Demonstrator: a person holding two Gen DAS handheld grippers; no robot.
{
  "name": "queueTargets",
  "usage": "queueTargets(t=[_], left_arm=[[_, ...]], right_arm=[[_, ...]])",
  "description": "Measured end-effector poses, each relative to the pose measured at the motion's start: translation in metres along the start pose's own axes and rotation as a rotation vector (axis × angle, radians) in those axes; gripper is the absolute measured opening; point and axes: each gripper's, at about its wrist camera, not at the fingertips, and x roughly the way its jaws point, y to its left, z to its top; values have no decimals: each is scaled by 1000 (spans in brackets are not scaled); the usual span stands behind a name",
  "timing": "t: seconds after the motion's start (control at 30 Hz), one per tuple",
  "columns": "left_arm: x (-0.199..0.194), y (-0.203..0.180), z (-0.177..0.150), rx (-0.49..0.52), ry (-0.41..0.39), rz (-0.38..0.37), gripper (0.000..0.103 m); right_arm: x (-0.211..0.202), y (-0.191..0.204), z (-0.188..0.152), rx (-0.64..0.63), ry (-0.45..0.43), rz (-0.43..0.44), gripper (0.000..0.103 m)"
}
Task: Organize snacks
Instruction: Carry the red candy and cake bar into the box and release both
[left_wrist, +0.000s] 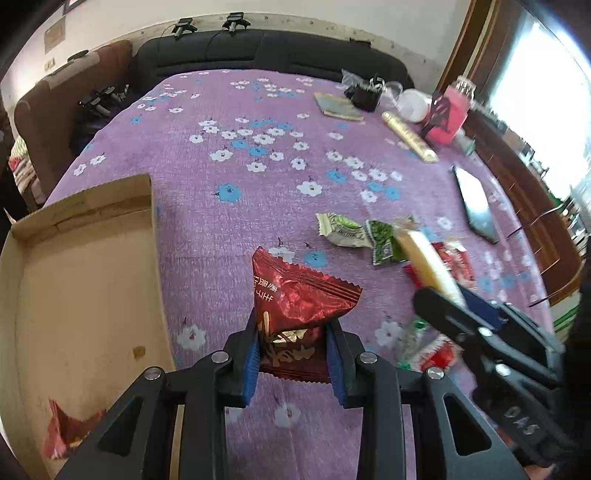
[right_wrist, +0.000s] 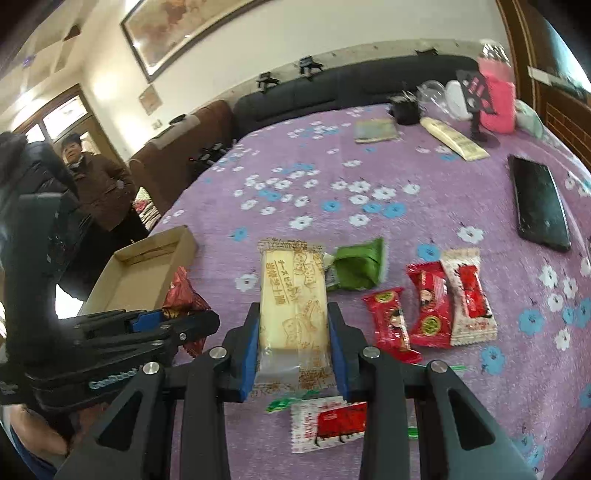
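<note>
Left wrist view: my left gripper pinches a dark red crinkled foil snack packet between its blue pads, the packet standing up above the purple flowered tablecloth. The shallow brown cardboard tray lies at nine o'clock with another red packet in its near corner.

Right wrist view: my right gripper clasps a pale yellow clear-wrapped biscuit bar. Loose red sweets sit at three o'clock, a green packet at one o'clock.

The risk, I judge, is slippery wrappers sliding free, or my two grippers colliding, since both sit close beside the tray.
</note>
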Motion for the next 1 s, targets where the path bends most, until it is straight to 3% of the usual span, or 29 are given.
queueTargets(t=[0.33, 0.57, 0.8, 1.0], left_arm=[[-33, 29, -12, -75, -56, -45, 32], [-57, 68, -18, -143, -106, -26, 33], [-67, 117, -28, -239, -131, 10, 33], [-68, 150, -38, -304, -138, 28, 33]], right_arm=[[-1, 26, -7, -99, -15, 47, 32], [-2, 44, -10, -127, 28, 113, 32], [-5, 88, -13, -183, 76, 200, 33], [8, 134, -16, -257, 118, 220, 33]])
